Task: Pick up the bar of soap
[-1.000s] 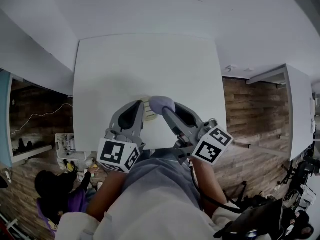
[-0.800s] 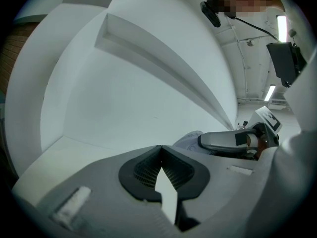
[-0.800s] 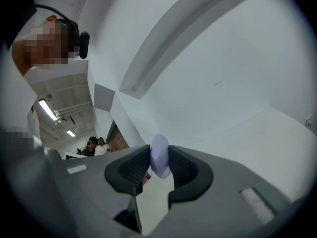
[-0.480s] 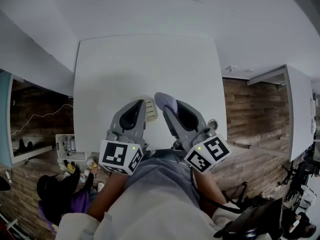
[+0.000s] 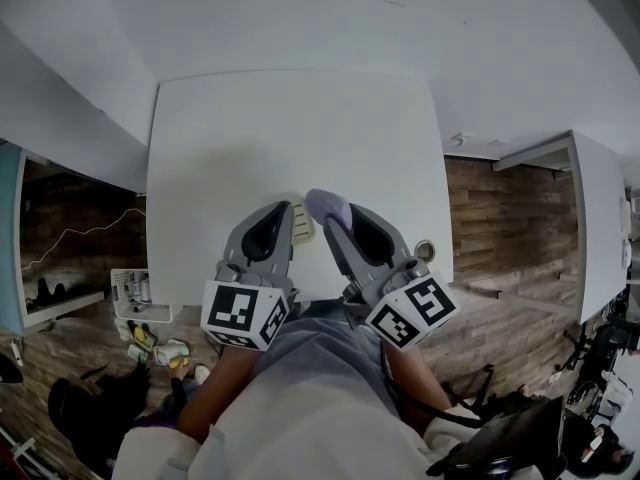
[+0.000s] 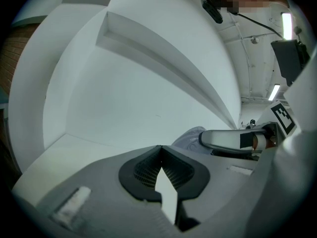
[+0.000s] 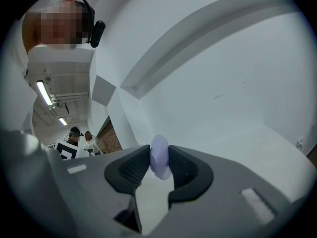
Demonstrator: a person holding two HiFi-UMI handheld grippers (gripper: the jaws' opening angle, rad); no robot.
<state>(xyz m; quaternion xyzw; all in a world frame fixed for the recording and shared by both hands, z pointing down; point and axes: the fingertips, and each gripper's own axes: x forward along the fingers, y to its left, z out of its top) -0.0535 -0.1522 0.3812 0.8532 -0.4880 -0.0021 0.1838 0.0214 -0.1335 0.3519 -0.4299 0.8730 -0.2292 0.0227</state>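
The bar of soap (image 5: 328, 206) is a pale lavender lump. My right gripper (image 5: 326, 214) is shut on it above the near part of the white table (image 5: 290, 128). In the right gripper view the soap (image 7: 159, 161) sits edge-on between the two dark pads (image 7: 132, 168), with the right gripper (image 7: 159, 157) tilted up from the tabletop. My left gripper (image 5: 291, 216) lies just left of it, shut with nothing between its pads (image 6: 148, 168). From the left gripper (image 6: 161, 151) view, the soap (image 6: 190, 137) shows to the right, under the right gripper's finger (image 6: 225, 139).
A small cream ribbed thing (image 5: 300, 220) lies on the table by the left gripper's tips. The table's near edge (image 5: 320, 296) is under both grippers. White walls stand behind and to the left. The floor (image 5: 500, 228) at the right is wood plank, and white furniture (image 5: 600, 218) stands there.
The right gripper's rear end with its marker cube has swung slightly left and toward me, soap still held. The left gripper has hardly moved.
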